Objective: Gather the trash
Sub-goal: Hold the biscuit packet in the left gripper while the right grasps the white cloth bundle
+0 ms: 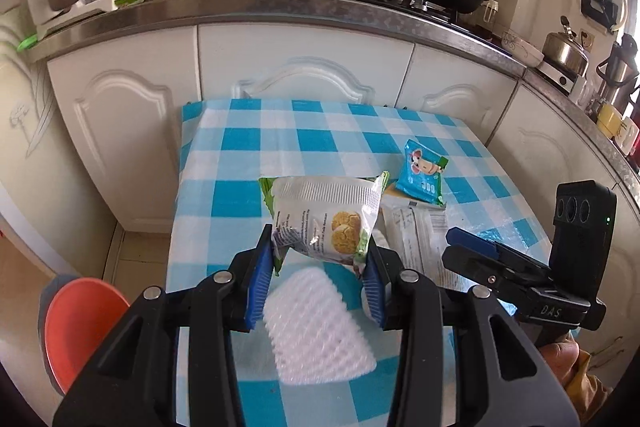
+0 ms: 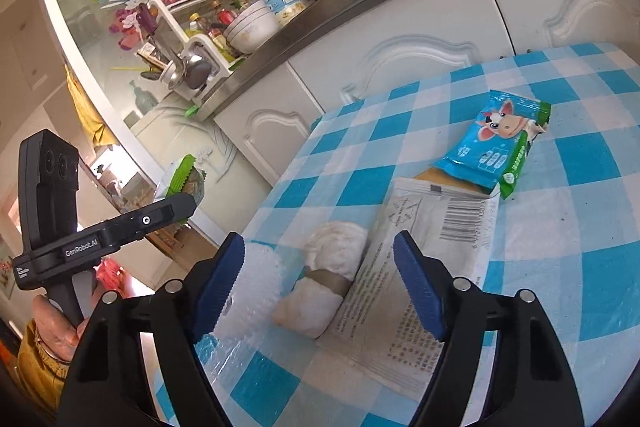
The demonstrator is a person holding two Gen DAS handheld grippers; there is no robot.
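Left gripper (image 1: 318, 275) clamped on biscuit wrapper (image 1: 324, 223), lifted clear above tabletop (image 1: 240, 147). White foam net (image 1: 316, 323) lies on tabletop directly beneath wrapper. Right gripper (image 2: 320, 287) gaping, nothing pinched, pads straddling crumpled tissue wad (image 2: 324, 279). White printed packet (image 2: 420, 267) touches wad on its far side; blue cartoon packet (image 2: 496, 147) lies beyond, overlapping white packet's end. Risks: wrapper is slick and pinched by edges, could slip out in transit; right pad could snag white packet along with wad.
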